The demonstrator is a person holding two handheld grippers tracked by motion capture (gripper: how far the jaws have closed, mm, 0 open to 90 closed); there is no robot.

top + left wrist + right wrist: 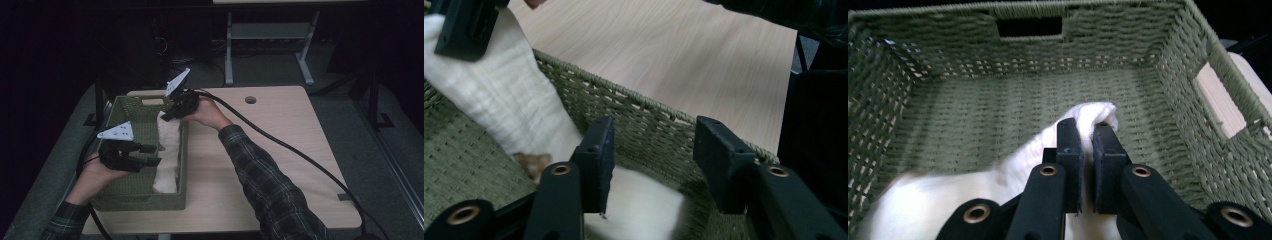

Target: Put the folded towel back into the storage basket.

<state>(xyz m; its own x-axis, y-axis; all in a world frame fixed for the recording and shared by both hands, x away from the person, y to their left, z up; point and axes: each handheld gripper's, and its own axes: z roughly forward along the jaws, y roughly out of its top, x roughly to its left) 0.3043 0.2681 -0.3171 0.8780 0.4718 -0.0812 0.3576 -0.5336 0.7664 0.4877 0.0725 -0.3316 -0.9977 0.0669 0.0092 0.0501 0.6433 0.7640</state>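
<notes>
My right gripper (1087, 145) is clamped on a fold of white cloth (973, 192), jaws nearly closed with fabric between them. I'm inside the green woven basket (998, 110); cloth trails down-left over its floor. Handle slot in far wall.

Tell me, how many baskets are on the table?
1. The green woven basket sits at the table's left edge, with a white cloth lying inside along its right wall.

Table (280, 165): light wood top, round hole (250, 100) near its far edge.
Floor (280, 67): grey, dim.
Metal frame (270, 37): pale legs, beyond the table.
</notes>
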